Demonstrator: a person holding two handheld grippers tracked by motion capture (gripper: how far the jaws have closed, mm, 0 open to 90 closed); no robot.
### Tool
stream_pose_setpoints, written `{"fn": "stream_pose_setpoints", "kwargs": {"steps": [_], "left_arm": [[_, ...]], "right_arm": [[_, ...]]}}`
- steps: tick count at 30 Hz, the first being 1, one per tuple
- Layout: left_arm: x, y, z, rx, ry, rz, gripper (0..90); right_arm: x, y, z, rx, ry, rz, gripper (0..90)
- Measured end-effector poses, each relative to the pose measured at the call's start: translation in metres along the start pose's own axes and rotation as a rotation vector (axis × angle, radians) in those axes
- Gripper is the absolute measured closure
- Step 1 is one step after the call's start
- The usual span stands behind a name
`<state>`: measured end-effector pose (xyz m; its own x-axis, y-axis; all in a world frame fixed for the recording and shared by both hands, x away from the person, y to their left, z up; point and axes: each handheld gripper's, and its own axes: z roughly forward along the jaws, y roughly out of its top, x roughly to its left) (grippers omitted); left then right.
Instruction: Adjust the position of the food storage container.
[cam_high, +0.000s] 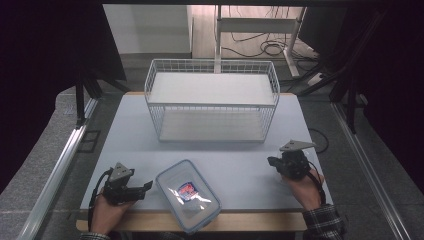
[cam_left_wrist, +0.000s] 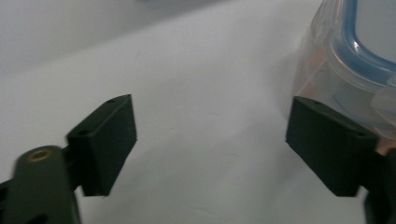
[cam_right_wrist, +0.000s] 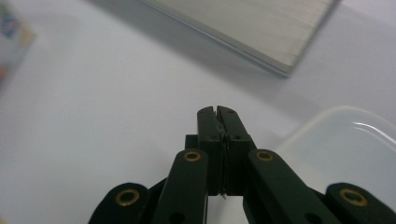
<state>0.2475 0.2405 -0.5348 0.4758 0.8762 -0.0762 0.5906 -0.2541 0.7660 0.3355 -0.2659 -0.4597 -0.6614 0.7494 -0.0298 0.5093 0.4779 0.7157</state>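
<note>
One lidded plastic container (cam_high: 188, 195) holds a red-blue packet (cam_high: 188, 190); wire basket (cam_high: 212, 100) behind.

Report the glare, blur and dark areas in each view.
High view: black surroundings, bright table, glare on the container lid. Left gripper view: the container is soft, and the left gripper is blurred at the lower left. Right gripper view: background defocused, shut right gripper fairly sharp.

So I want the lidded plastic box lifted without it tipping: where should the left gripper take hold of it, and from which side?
Probably its near-left end wall, just under the blue-rimmed lid, coming in level from the left. The plastic box lies flat and skewed on the table, and the open left gripper already points at that end. It looks too wide to span across, so pinch the rim.
</note>
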Motion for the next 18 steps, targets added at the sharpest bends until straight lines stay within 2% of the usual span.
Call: {"fn": "stream_pose_setpoints", "kwargs": {"steps": [1,2,3,4,5,6,9,11,13,14,15,18], "left_arm": [[-0.001,0.001,0.0,-0.003,-0.002,0.0,26.2],[-0.001,0.001,-0.001,-0.004,-0.002,-0.004,36.0],[-0.001,0.002,-0.001,-0.004,-0.006,-0.007,36.0],[-0.001,0.003,-0.001,-0.006,-0.009,-0.02,41.8],[-0.001,0.004,-0.001,-0.003,-0.012,-0.027,52.2],[0.0,0.006,0.0,-0.002,-0.023,-0.042,52.2],[0.001,0.009,0.002,0.017,-0.075,-0.076,70.2],[0.002,0.011,0.004,0.029,-0.093,-0.072,82.1],[0.002,0.013,0.007,0.038,-0.113,-0.072,89.7],[0.002,0.014,0.008,0.039,-0.121,-0.075,90.0],[0.002,0.015,0.009,0.04,-0.125,-0.075,90.0],[0.0,0.021,0.014,0.04,-0.139,-0.05,90.0]], "right_arm": [[0.005,0.0,-0.001,-0.01,0.012,-0.007,88.5],[0.018,-0.002,-0.004,-0.023,0.038,-0.03,88.6],[0.018,-0.002,-0.004,-0.023,0.038,-0.03,88.6],[0.022,-0.003,-0.004,-0.026,0.047,-0.036,88.7],[0.034,-0.005,-0.005,-0.029,0.07,-0.057,88.8],[0.034,-0.005,-0.005,-0.029,0.07,-0.057,88.8],[0.05,-0.011,-0.004,-0.026,0.117,-0.079,89.2],[0.06,-0.015,-0.003,-0.019,0.143,-0.092,89.3],[0.07,-0.019,-0.003,-0.012,0.174,-0.104,89.3],[0.08,-0.023,-0.002,-0.004,0.207,-0.123,89.3],[0.08,-0.023,-0.002,-0.004,0.207,-0.123,89.3],[0.095,-0.028,0.0,0.008,0.254,-0.148,89.3]]}}
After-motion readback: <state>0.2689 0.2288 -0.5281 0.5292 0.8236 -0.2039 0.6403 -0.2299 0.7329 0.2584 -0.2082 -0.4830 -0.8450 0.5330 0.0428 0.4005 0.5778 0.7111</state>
